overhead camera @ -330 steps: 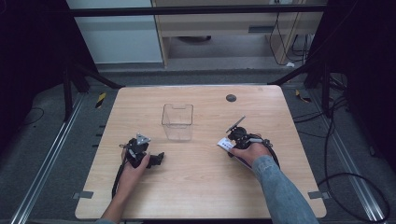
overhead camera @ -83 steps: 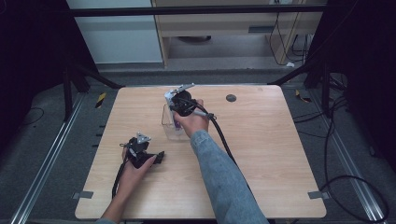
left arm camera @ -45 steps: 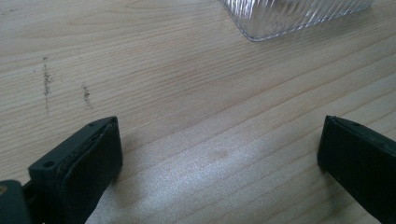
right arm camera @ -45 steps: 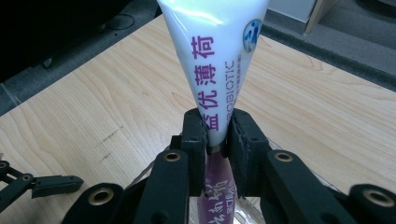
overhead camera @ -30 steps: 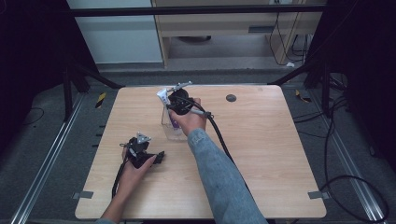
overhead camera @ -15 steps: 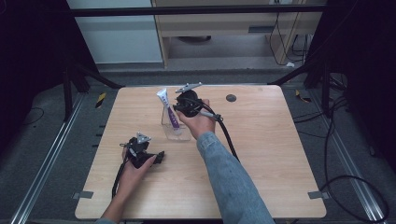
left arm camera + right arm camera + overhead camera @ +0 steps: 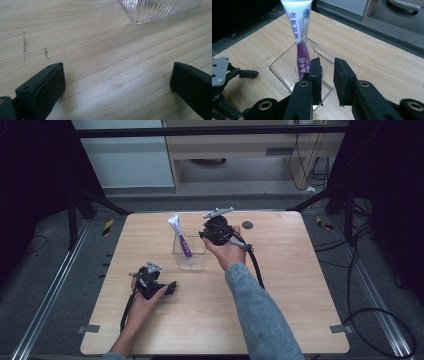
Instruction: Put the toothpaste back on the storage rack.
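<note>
A clear, square, ribbed plastic box (image 7: 189,254) stands open-topped on the light wooden table (image 7: 290,285), a little toward the far edge from the table's middle, and everything else is placed from it. Inside it a white-and-purple squeeze tube (image 7: 179,241) stands tilted, its lower end down in the box and its broad white crimped end leaning up and out over the box's far left rim. In the right gripper view the tube (image 7: 299,37) rises from the box floor with printed characters down its purple part, and it touches neither jaw.

The right gripper (image 7: 209,233) is held just beside the box's right wall, at about rim height, in a hand whose denim sleeve (image 7: 260,315) runs back toward the near table edge. In its own view the right gripper (image 7: 327,75) has its two black jaws drawn near each other with a narrow gap left between them and nothing in that gap; they hang over the near part of the box (image 7: 284,72), probably just above the rim, though the angle makes that hard to judge.

The left gripper (image 7: 167,287) lies near the box's near left corner, low on the table under the person's left hand (image 7: 145,302). Its jaws stand wide apart, with bare wood between them and a corner of the ribbed box (image 7: 160,10) ahead.

A small dark round disc (image 7: 247,225) sits on the table beyond the box to its right.
</note>
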A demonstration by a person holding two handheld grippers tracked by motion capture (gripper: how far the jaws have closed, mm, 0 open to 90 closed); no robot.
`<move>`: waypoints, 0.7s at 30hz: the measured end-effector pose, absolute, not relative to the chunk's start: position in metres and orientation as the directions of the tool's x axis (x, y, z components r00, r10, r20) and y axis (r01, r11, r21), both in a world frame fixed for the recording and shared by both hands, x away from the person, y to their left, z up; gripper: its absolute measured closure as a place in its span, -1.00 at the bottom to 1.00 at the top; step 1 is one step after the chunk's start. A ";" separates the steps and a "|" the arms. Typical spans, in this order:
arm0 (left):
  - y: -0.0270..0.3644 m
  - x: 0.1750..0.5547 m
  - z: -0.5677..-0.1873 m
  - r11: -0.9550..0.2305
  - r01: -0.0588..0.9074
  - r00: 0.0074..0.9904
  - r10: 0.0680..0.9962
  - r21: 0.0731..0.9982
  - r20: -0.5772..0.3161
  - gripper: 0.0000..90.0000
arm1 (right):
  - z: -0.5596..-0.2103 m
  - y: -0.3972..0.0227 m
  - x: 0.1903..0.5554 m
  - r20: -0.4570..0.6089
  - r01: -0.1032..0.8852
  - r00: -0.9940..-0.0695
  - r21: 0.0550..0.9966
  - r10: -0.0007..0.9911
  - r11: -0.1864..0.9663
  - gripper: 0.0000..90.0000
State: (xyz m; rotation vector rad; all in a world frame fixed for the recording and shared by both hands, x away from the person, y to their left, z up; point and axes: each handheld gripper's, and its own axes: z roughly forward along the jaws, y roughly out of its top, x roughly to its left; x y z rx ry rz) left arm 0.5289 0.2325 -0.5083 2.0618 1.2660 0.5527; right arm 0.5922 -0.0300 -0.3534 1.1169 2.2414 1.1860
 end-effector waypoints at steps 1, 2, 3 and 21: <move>0.233 0.529 -0.508 -0.324 0.622 0.446 0.895 0.713 0.019 -1.00 | -0.353 -0.033 0.592 0.039 0.475 -0.615 0.815 0.787 0.331 0.69; 0.233 0.529 -0.508 -0.325 0.622 0.446 0.895 0.712 0.019 -1.00 | -0.354 -0.039 0.592 0.046 0.483 -0.608 0.814 0.792 0.324 0.69; 0.233 0.529 -0.508 -0.325 0.622 0.446 0.895 0.712 0.019 -1.00 | -0.354 -0.039 0.592 0.046 0.483 -0.608 0.814 0.792 0.324 0.69; 0.232 0.528 -0.508 -0.321 0.623 0.442 0.897 0.714 0.018 -1.00 | -0.345 -0.069 0.579 0.045 0.489 -0.590 0.814 0.806 0.313 0.63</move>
